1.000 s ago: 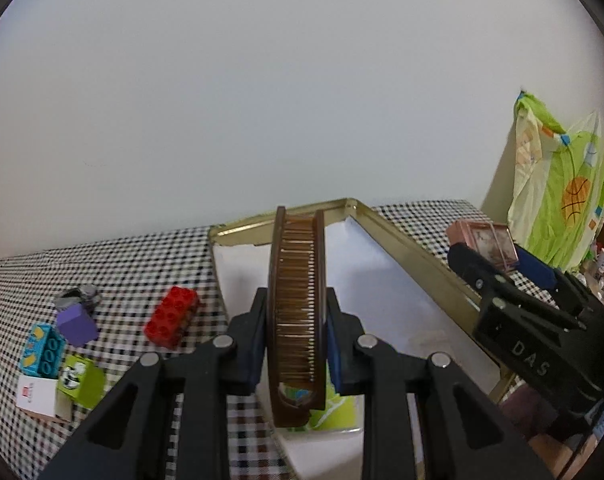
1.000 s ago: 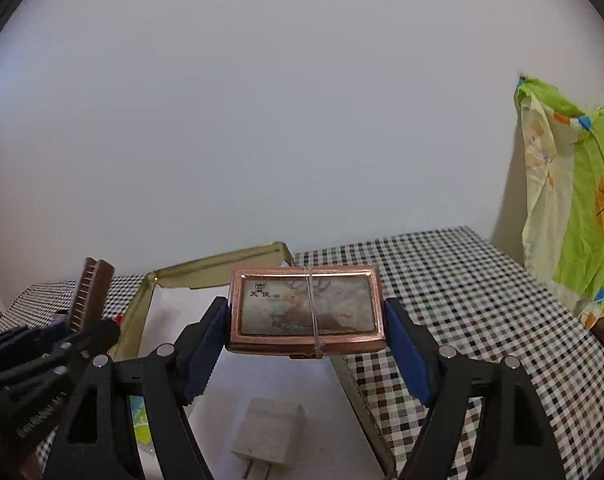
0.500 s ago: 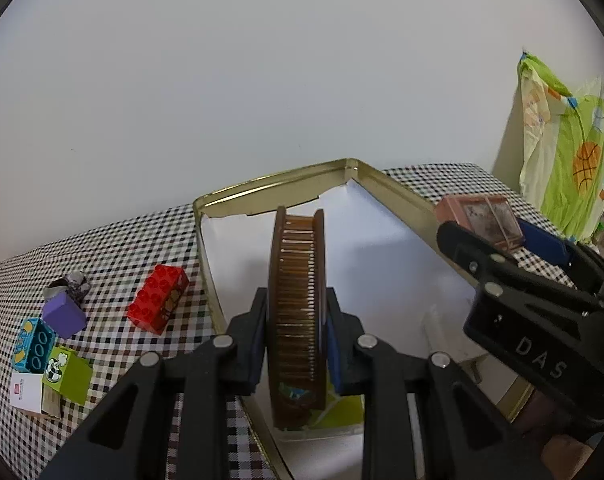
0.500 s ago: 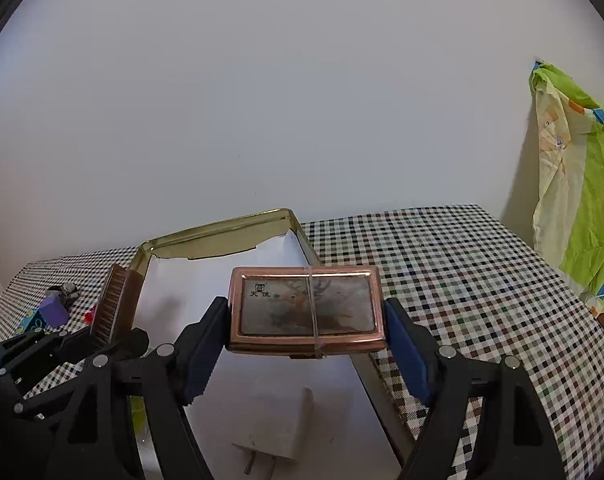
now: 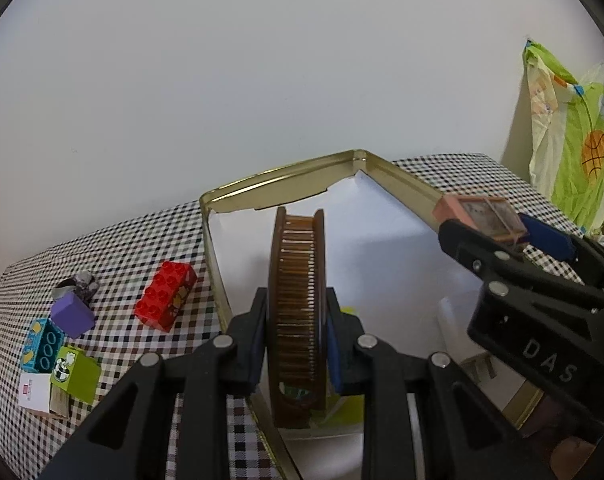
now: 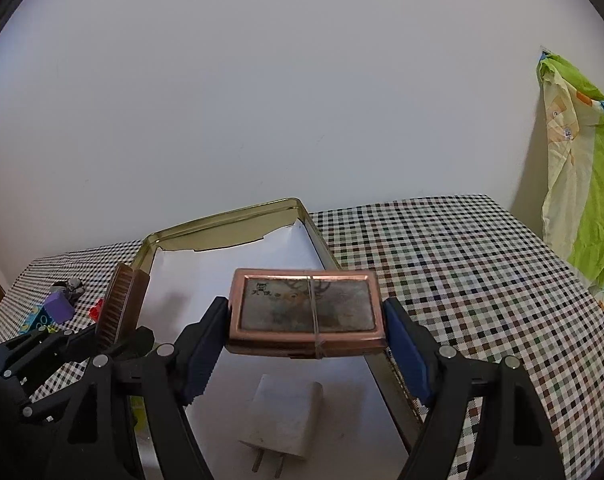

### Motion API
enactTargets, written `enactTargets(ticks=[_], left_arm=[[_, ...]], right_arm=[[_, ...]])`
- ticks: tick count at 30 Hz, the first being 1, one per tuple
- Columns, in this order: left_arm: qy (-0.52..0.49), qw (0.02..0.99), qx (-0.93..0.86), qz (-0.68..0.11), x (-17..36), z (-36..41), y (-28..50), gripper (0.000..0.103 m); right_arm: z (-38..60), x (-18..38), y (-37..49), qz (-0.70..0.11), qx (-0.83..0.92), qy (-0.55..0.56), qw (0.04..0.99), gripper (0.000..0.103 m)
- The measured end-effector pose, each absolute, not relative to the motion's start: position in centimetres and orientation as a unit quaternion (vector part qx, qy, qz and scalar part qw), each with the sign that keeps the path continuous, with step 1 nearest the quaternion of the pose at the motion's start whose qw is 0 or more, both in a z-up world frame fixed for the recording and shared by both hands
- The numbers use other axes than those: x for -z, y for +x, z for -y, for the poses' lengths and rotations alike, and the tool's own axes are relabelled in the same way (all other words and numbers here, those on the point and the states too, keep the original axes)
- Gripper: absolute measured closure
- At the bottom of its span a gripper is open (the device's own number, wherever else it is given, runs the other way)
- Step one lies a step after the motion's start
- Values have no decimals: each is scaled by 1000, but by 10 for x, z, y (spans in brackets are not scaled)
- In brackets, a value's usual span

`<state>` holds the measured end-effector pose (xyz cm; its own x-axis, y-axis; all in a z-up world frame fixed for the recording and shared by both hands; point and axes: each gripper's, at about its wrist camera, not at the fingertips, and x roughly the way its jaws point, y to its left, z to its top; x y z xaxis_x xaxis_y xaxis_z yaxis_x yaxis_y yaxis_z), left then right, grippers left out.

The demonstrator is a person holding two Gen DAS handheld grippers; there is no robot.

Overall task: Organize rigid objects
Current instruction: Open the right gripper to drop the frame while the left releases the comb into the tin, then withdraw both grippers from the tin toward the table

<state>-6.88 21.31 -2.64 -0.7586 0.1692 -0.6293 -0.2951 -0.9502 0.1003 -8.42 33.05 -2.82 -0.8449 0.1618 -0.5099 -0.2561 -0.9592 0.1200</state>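
Note:
My left gripper is shut on a brown comb, held on edge over the near left part of a gold tin tray lined with white paper. The right gripper is shut on a copper-framed flat case with a band around it, held level above the tray. A white plug adapter lies in the tray under the case. From the left wrist view the case and the right gripper hang over the tray's right wall. The comb shows at left in the right wrist view.
On the checked tablecloth left of the tray lie a red brick, a purple block, a teal brick, a green block, a white card and a grey piece. A green patterned cloth hangs at right.
The left gripper has sunk and tilted down with the comb, further over the tray. The right gripper has tipped down slightly, the case still in it.

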Motion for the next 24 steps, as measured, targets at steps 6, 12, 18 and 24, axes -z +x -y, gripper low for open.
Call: enactTargets(ticks=[6, 12, 18, 24], left_arm=[[-325, 119, -932, -107, 27, -215, -68, 80], [-308, 116, -941, -83, 18, -210, -65, 23], [-253, 107, -959, -71, 1, -202, -50, 1], [-254, 100, -960, -63, 3, -188, -51, 1]], right_arm=[[-331, 30, -86, -99, -956, -256, 100, 25], [-332, 27, -81, -107, -961, -236, 96, 24], [-339, 14, -59, -110, -967, -181, 140, 16], [-343, 8, -47, -120, -968, -150, 161, 16]])
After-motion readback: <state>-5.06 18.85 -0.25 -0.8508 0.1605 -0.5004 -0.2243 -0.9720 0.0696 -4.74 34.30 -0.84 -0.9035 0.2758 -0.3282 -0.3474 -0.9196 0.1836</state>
